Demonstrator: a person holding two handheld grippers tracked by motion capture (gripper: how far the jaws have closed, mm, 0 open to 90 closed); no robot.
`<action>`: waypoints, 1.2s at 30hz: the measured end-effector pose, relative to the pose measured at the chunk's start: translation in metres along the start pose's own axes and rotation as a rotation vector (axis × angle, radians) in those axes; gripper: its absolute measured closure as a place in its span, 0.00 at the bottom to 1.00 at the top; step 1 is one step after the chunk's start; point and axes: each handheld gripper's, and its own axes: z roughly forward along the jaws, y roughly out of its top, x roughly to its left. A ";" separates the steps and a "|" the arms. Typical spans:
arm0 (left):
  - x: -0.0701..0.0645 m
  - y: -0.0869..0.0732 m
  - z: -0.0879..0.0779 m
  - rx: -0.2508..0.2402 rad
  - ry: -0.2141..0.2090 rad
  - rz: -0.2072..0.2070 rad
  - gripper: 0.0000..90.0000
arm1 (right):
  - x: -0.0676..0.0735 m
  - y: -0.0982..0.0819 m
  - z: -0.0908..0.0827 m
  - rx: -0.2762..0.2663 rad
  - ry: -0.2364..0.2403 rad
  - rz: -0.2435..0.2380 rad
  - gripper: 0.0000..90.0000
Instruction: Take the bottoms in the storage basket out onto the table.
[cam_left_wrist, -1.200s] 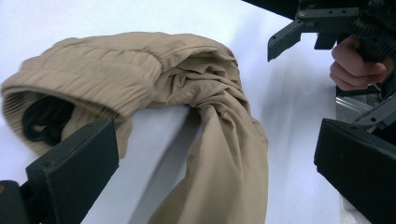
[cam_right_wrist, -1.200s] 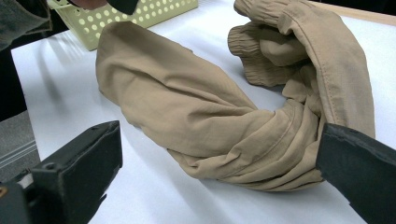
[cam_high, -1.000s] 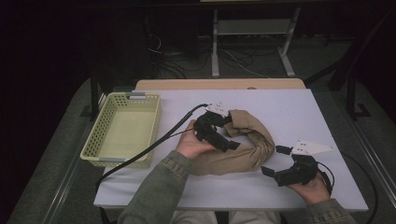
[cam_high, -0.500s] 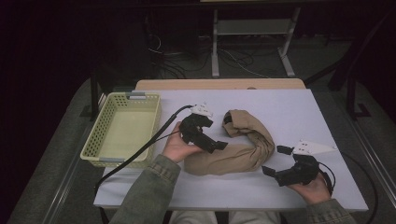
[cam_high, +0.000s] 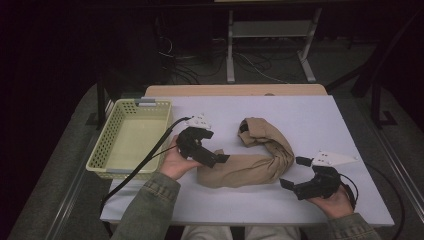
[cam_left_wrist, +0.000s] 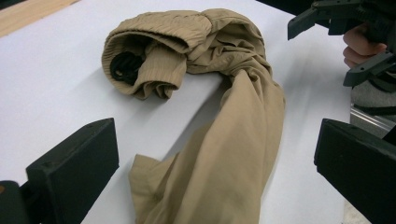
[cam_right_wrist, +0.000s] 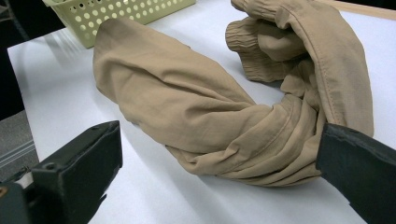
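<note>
Lying in a loose curl on the white table (cam_high: 310, 120), the tan garment (cam_high: 255, 162) has its ribbed cuff end turned toward the far side and its broad end near the person. The left gripper (cam_high: 212, 157) sits just beside that broad end, jaws spread wide and empty; the right gripper (cam_high: 295, 175) rests near the bend of the cloth, likewise released, with nothing between its jaws. The yellow basket (cam_high: 107, 155) stands empty at the left. Judged step: approach before a grasp. Next move calls for closing each gripper on a firm fold, not on loose surface cloth.
</note>
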 end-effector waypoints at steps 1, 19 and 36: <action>0.000 -0.002 -0.002 -0.007 0.004 -0.004 0.00 | 0.000 0.000 0.000 -0.002 -0.001 -0.004 0.00; 0.000 -0.043 -0.035 -0.039 0.086 -0.063 0.00 | 0.000 0.000 0.001 0.005 -0.003 -0.001 0.00; -0.003 -0.092 -0.064 -0.115 0.186 -0.159 0.00 | 0.000 -0.001 0.002 0.010 -0.001 -0.002 0.00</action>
